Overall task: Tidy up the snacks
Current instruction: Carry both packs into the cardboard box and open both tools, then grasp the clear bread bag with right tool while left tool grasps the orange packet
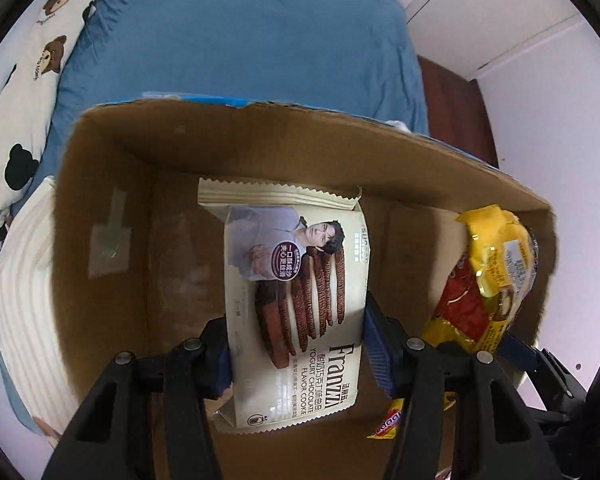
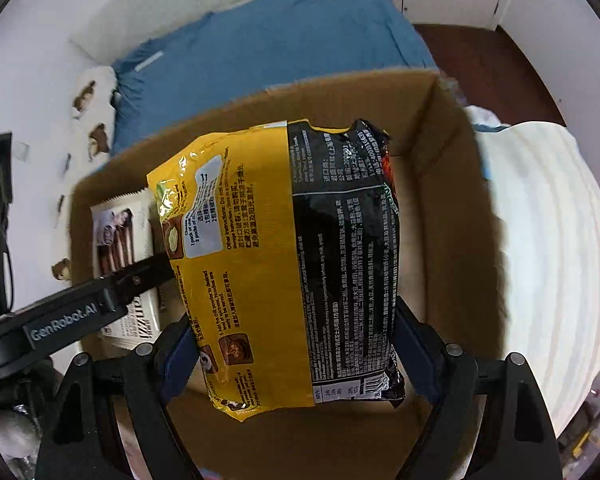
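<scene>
In my left tongs I hold a cream-coloured plastic packet of Franzzi yogurt chocolate sandwich cookies, pinched by its long sides between the two blue pads. The packet hangs inside an open brown cardboard box, its crimped end pointing toward the far wall of the box, its printed face turned up to the camera.

My right tongs pinch a large yellow and black plastic bag of instant noodles, gripped across its width near the lower end. It hangs over the same box, to the right of the cookie packet, and fills most of the right wrist view. From the left wrist camera the noodle bag shows yellow and red, close against the box's right wall. The two packets are near each other but I cannot tell whether they touch.

In the right wrist view the black arm of the left tongs, lettered GenRobot.AI, crosses in front of the cookie packet. A small yellow and red wrapper peeks out low in the box behind my left tongs.

The box stands on a bed with a blue sheet. A white pillow printed with brown bears lies to its left, and a white ribbed cushion presses against the box's left wall. White cupboard doors and dark wooden floor lie beyond.
</scene>
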Demonstrator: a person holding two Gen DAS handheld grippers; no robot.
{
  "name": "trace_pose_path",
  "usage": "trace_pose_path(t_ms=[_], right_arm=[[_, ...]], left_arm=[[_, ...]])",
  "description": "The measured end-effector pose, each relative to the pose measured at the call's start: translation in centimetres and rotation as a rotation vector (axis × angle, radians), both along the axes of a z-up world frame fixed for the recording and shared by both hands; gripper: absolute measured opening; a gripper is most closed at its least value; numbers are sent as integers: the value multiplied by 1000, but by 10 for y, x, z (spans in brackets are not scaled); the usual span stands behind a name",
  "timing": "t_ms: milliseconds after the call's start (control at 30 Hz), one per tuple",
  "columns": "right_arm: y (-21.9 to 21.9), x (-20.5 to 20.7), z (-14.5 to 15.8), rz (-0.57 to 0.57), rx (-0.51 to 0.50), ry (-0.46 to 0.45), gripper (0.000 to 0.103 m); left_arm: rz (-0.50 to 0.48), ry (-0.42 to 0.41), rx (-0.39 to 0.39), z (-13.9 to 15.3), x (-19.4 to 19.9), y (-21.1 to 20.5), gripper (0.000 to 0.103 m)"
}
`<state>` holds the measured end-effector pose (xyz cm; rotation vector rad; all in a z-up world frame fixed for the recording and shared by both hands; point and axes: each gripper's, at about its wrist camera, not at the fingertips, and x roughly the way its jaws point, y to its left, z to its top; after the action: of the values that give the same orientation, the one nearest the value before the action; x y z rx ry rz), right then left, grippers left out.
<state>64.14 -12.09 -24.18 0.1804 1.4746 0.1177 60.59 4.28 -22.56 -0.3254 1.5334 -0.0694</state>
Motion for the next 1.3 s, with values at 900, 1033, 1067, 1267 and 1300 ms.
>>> trace_pose_path(t_ms=[900,1033,1067,1267,1300], right_arm=[[17,30,-34,94,-89,47,101],[23,0,-6,86,-70,3,101],[20,-8,-1,85,-68,-8,101],[16,-63,40,68,-52,-108,101],[15,-72,46,67,-50,-127,101]], left_arm=[[-27,-41,45,17,8,-14,89],[-17,-133,98,41,-17,-11,89],[-16,-165,116,48,-24,-10,89],[18,-267,120,76,-85,-2,89],[26,-282,122,81,-93,-2,89]])
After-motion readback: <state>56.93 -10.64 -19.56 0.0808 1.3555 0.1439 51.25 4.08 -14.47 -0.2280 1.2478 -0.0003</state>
